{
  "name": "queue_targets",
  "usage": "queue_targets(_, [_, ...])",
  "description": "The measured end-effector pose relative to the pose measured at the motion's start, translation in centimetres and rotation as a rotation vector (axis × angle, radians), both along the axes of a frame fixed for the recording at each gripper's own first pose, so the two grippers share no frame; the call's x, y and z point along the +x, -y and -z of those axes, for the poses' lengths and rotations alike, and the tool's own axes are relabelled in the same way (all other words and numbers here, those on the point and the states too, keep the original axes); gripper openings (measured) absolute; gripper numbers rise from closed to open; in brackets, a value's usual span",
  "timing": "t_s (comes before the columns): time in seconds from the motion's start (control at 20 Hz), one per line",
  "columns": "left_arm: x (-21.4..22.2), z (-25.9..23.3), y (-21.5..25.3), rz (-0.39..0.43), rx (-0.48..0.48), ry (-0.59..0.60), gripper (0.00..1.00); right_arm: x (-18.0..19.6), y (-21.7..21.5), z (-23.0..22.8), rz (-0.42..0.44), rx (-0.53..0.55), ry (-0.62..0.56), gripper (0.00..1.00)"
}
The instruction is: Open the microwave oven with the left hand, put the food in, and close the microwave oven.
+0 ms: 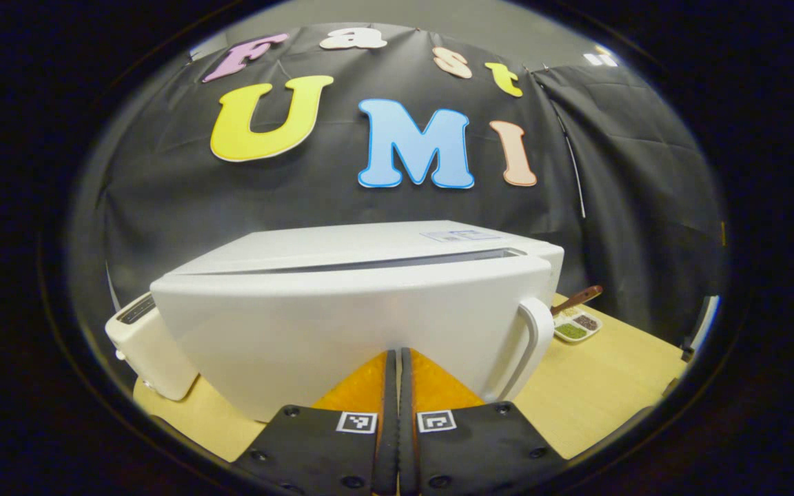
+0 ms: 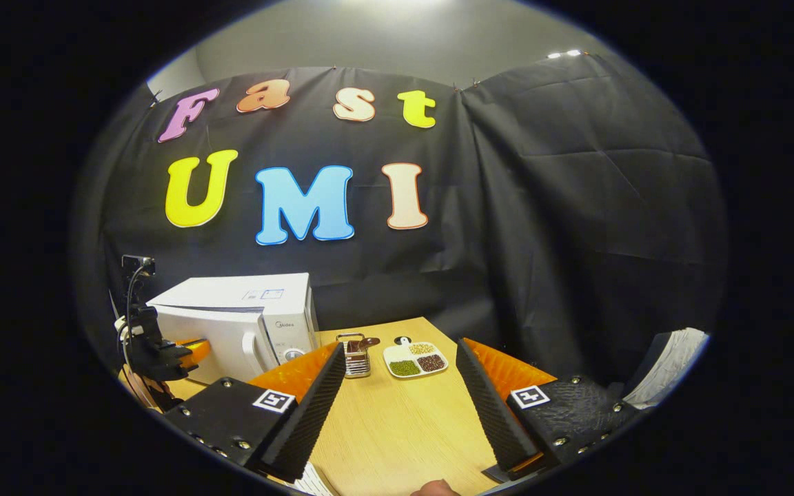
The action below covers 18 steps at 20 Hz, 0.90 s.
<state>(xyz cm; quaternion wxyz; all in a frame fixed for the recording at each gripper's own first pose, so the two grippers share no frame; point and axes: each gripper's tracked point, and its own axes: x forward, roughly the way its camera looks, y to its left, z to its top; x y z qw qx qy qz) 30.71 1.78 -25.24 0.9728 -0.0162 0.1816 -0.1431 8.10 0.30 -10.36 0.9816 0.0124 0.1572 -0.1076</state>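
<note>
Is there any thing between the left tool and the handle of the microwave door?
Nothing visible stands between them. The left tool, fingers together, is right at the closed microwave door. The handle stands just beside it, with no object before it.

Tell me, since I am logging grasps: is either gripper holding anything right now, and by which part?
Nothing is held. The left gripper is shut with nothing between its fingers, facing the microwave oven door. The right gripper is open above the table.

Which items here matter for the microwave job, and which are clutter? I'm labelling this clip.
Job: microwave oven, its door handle, food tray, left gripper, right gripper.
Clutter: toaster, utensil holder.
</note>
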Motion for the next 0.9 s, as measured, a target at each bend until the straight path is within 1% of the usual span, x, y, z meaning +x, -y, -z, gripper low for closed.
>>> queue_targets(0.15, [0.9, 0.1, -0.2, -0.038, -0.024, -0.021, 0.07, 0.0, 0.3, -0.7, 0.006, -0.006, 0.028, 0.98])
queue_targets(0.2, [0.9, 0.2, -0.2, -0.042, -0.029, -0.026, 0.07, 0.2, 0.4, -0.8, 0.007, -0.008, 0.034, 0.93])
queue_targets(0.25, [1.0, 0.1, -0.3, -0.045, -0.029, -0.022, 0.07, 0.4, 0.5, -0.9, 0.007, -0.005, 0.036, 0.98])
queue_targets(0.3, [1.1, 0.0, -0.4, -0.050, -0.025, -0.018, 0.07, 0.7, 0.6, -0.7, 0.008, 0.002, 0.034, 0.93])
queue_targets(0.35, [1.2, 0.2, -0.3, -0.054, -0.009, -0.016, 0.07, 0.8, 0.5, -0.5, 0.008, 0.010, 0.032, 0.98])
queue_targets(0.4, [1.4, 0.1, -0.3, -0.060, 0.015, -0.005, 0.07, 0.8, 0.5, -0.5, 0.008, 0.018, 0.032, 0.93])
queue_targets(0.45, [1.8, -0.1, -0.6, -0.078, 0.048, 0.007, 0.07, 0.6, 0.3, -0.5, 0.003, 0.025, 0.033, 0.93])
queue_targets(0.5, [1.6, 0.4, -0.3, -0.086, 0.048, -0.010, 0.07, 0.5, 0.1, -0.4, -0.008, 0.026, 0.031, 0.93])
queue_targets(0.55, [1.8, 0.0, 0.0, -0.083, 0.045, -0.001, 0.07, 0.4, 0.0, -0.1, -0.021, 0.017, 0.025, 0.93])
queue_targets(0.6, [1.8, -0.6, -0.3, -0.094, 0.066, 0.007, 0.07, 0.3, -0.1, 0.1, -0.035, 0.006, 0.015, 0.98])
queue_targets(0.65, [1.3, -1.1, 0.0, -0.083, 0.075, 0.007, 0.07, 0.3, -0.5, 0.1, -0.055, 0.008, 0.013, 0.98])
queue_targets(0.75, [0.4, -4.1, 0.8, -0.064, 0.061, 0.065, 0.07, 0.4, -1.1, -0.1, -0.086, 0.030, 0.031, 0.98])
queue_targets(0.8, [-0.5, -5.4, 0.9, -0.069, 0.060, 0.085, 0.07, 0.5, -1.4, -0.2, -0.105, 0.048, 0.039, 0.98])
queue_targets(0.9, [-2.9, -8.3, 1.0, -0.084, 0.048, 0.130, 0.07, 0.6, -2.1, 0.0, -0.172, 0.058, 0.045, 0.98])
